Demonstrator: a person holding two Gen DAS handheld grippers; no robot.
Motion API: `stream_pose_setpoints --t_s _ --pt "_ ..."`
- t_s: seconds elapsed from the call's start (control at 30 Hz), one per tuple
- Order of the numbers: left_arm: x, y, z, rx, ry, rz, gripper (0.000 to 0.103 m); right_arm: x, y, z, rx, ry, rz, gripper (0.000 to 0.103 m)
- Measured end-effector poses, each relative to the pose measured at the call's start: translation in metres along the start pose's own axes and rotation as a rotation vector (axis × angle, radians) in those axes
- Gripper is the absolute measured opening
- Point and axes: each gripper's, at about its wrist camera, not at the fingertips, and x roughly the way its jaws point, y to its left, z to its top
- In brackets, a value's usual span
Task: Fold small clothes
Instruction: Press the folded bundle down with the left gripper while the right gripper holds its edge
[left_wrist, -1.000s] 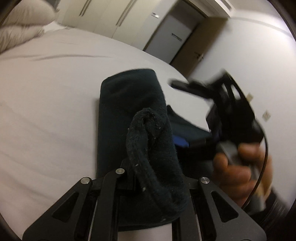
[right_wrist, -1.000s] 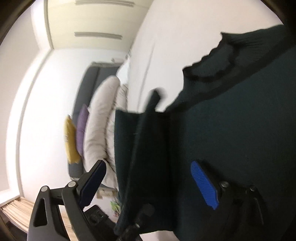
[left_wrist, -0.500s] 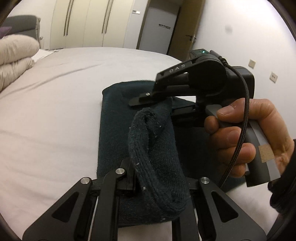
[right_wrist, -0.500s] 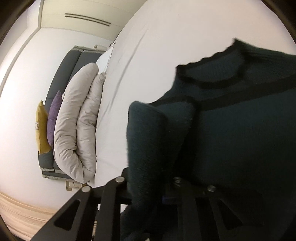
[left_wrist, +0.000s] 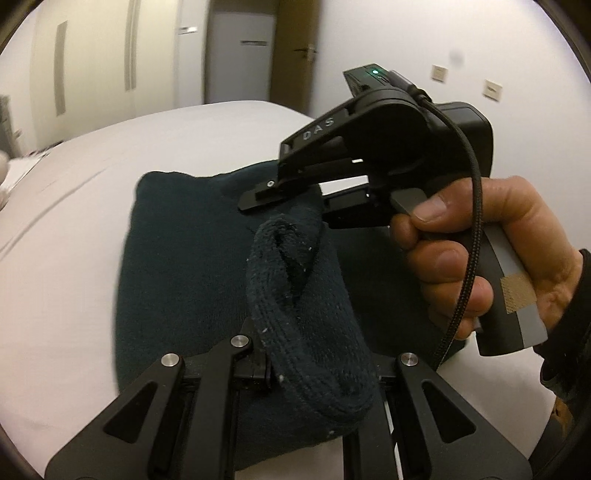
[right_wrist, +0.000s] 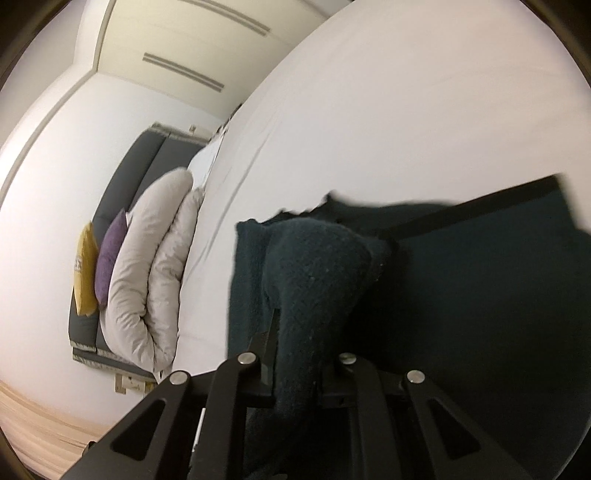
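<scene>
A dark green knit garment (left_wrist: 192, 280) lies on the white bed (left_wrist: 74, 206). My left gripper (left_wrist: 306, 354) is shut on a bunched fold of the garment, which rises in a loop between the fingers. My right gripper (right_wrist: 295, 369) is shut on another fold of the same garment (right_wrist: 480, 295). The right gripper also shows in the left wrist view (left_wrist: 280, 192), held by a hand just beyond the loop, its tip over the cloth. The garment's black-trimmed edge (right_wrist: 480, 206) shows in the right wrist view.
Rolled white bedding (right_wrist: 147, 280) and purple and yellow cushions (right_wrist: 107, 266) lie at the grey headboard (right_wrist: 122, 192). Wardrobe doors (left_wrist: 110, 55) and a room door (left_wrist: 295, 55) stand beyond the bed. Wooden floor (right_wrist: 37, 417) shows beside it.
The right gripper closed on a fold of the garment and swung in close to the left one. Both views shifted as the two held folds were carried across the garment.
</scene>
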Motion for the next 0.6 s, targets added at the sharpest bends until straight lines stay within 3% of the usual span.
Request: stream_pose_setpoints --t_s 0.23,0.43,0.6 --pt "0.035 -0.05 0.02 0.066 0.03 -0.047 0.011 -0.047 -0.052 0.009 0.044 -0.031 -0.025 0.013" --pt "0.069 -0.053 0.021 0.059 0.083 -0.082 0.011 -0.051 -0.101 0.004 0.128 -0.033 -0.044 0.013" --pt "0.078 -0.057 0.031 0.023 0.09 -0.094 0.013 -0.055 -0.106 0.001 0.135 -0.049 -0.033 0.013"
